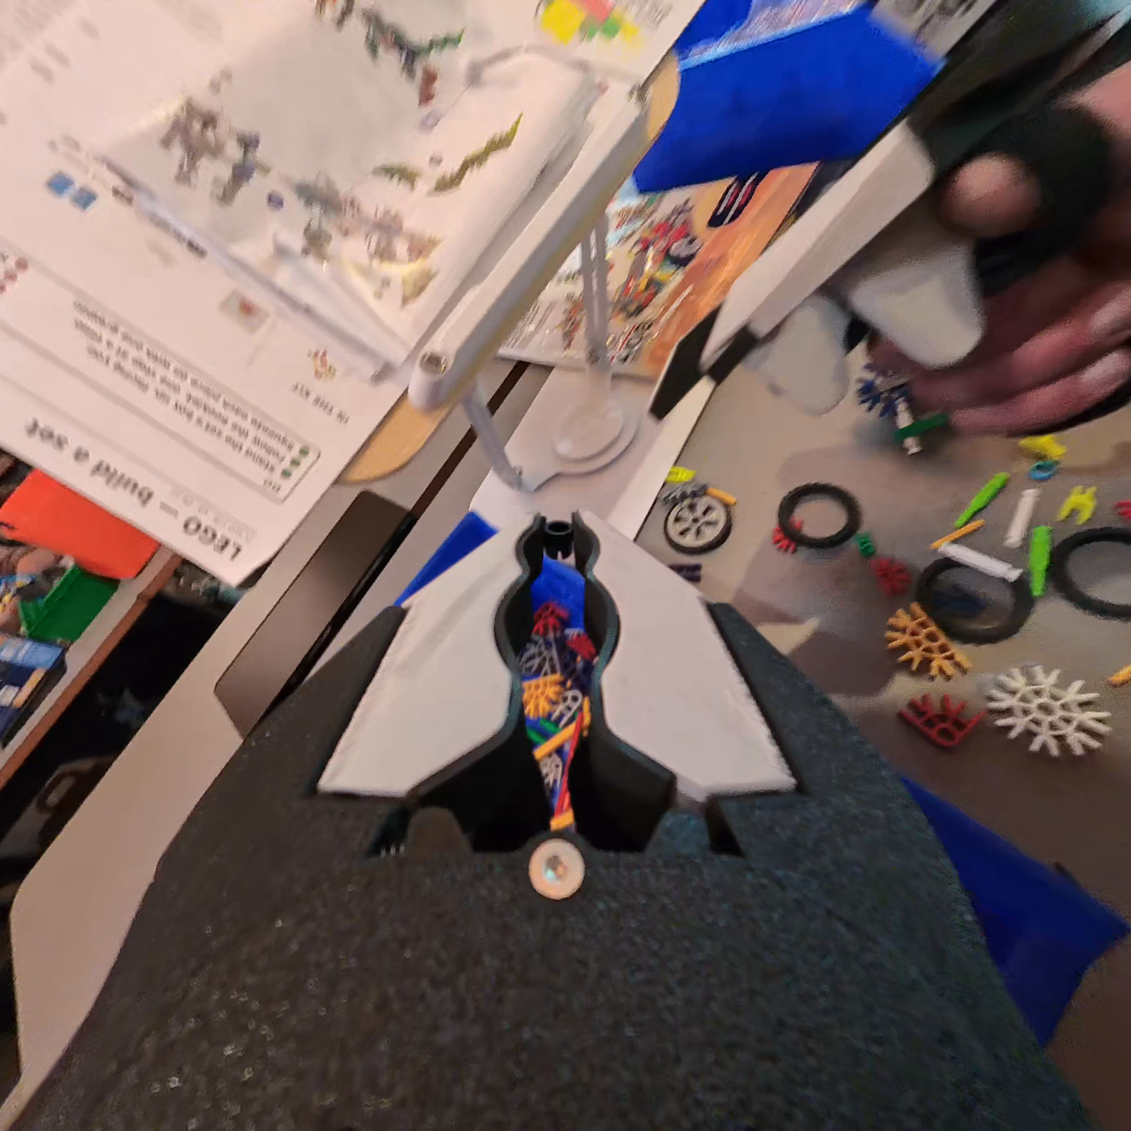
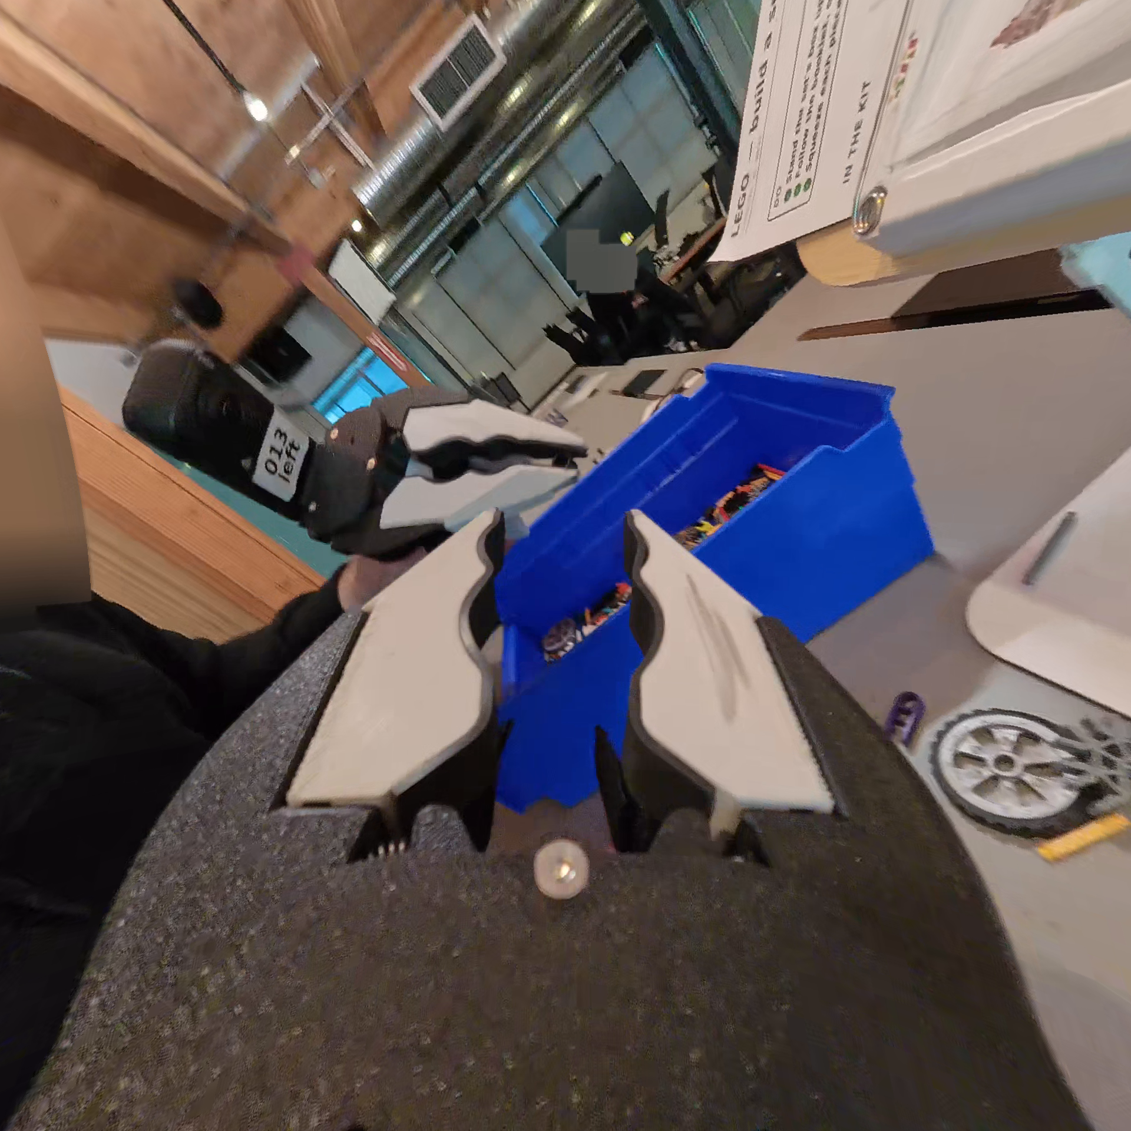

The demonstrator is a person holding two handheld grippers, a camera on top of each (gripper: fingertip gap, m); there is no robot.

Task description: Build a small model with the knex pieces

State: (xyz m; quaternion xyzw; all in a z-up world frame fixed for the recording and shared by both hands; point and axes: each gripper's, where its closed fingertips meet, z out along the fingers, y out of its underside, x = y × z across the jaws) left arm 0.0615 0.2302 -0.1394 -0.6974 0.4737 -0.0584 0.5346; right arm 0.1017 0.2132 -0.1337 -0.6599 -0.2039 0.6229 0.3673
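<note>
Above the blue bin (image 2: 722, 520), left gripper (image 1: 557, 531) fingers pinch a black peg (image 1: 557, 530); right gripper (image 2: 563, 526) fingers apart.

soft indoor light, strong wide-angle bending at the edges, motion blur heaviest across the upper left wrist view.

Left gripper (image 1: 557, 531) fingers pinched together; right gripper (image 2: 564, 526) spread

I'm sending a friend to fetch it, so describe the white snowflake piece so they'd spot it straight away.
On the grey table, among the loose pieces, find the black tyres. Nearer than them lies the white snowflake, beside a red piece; the other snowflake is orange.
</note>
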